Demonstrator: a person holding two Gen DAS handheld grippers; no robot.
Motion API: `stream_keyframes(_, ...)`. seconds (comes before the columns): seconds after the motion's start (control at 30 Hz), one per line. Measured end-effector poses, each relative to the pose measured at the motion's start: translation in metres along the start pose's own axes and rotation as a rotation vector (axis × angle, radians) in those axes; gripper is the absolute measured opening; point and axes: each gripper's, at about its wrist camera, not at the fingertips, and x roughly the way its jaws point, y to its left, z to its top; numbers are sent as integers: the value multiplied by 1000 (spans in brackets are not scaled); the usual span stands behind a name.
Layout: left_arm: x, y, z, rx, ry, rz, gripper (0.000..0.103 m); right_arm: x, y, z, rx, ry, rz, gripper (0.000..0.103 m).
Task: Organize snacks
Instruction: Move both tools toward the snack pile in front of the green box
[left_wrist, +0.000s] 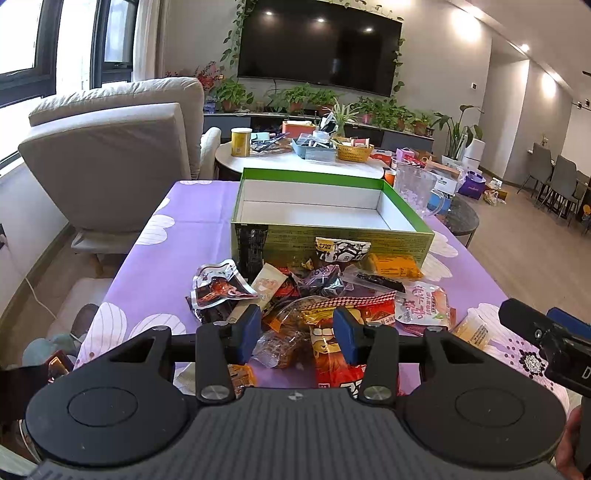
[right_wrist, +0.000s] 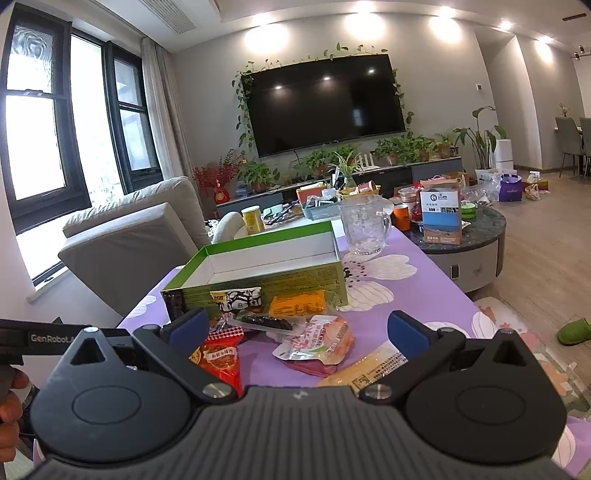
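Sitting empty beyond the pile, the green box (left_wrist: 332, 236) lay broadside across the purple tablecloth (left_wrist: 192, 218). Snack packets (left_wrist: 317, 291) lay heaped against its near wall, directly ahead of the left gripper (left_wrist: 297, 334), the nearer one, jaws apart around nothing. Right gripper (right_wrist: 297, 332) hung likewise spread, empty.

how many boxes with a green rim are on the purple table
1: the green-rimmed box stands open and empty at the far end of the purple table, right behind the snack pile. The glass pitcher stands just beyond it.
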Motion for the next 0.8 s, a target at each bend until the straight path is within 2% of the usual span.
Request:
stream_keyframes(0.27, -3, 5, -2, -2, 7, 18, 40, 2, -2, -4, 1, 18, -3, 58)
stream_keyframes(0.53, -12, 17, 7, -18, -1, 33, 40, 0, -10, 4, 2, -2, -37, 58)
stream_keyframes(0.63, -8, 17, 10, -8, -16, 20, 40, 5, -14, 6, 9, 6, -39, 58)
stream_keyframes(0.8, 8, 14, 7, 22, 1, 49, 40, 12, -22, -9, 19, 40, -70, 58)
